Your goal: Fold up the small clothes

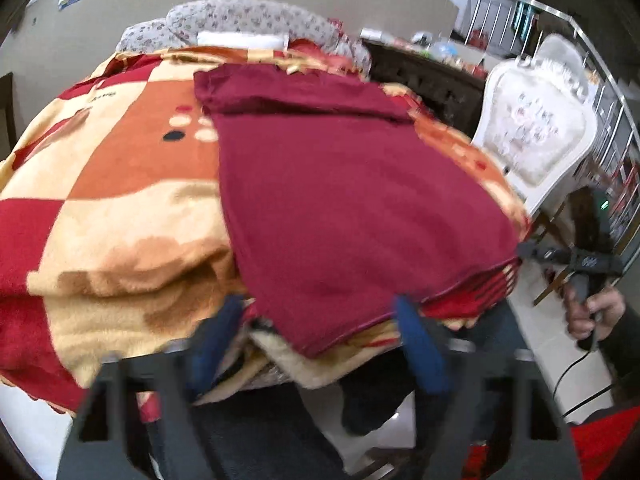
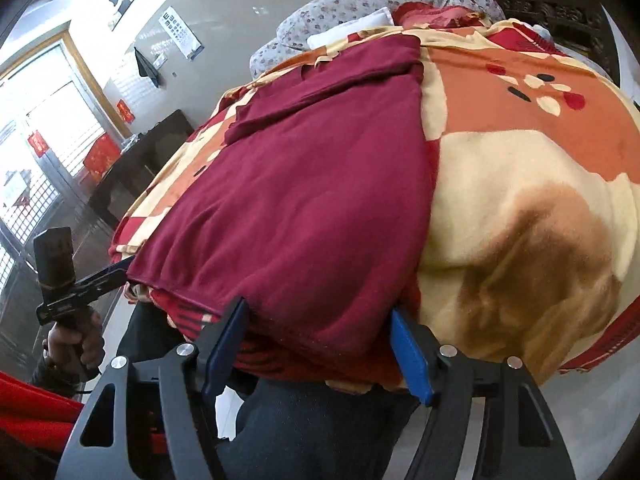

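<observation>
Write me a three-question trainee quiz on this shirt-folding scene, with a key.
1. True or false: the maroon shirt lies spread out on the patterned blanket.
2. What stands past the blanket's edge in the left wrist view? A. a white chair B. a ladder C. a bicycle
3. Which part of the shirt lies between the fingers of the right gripper?
Key: 1 true; 2 A; 3 its near hem.
</observation>
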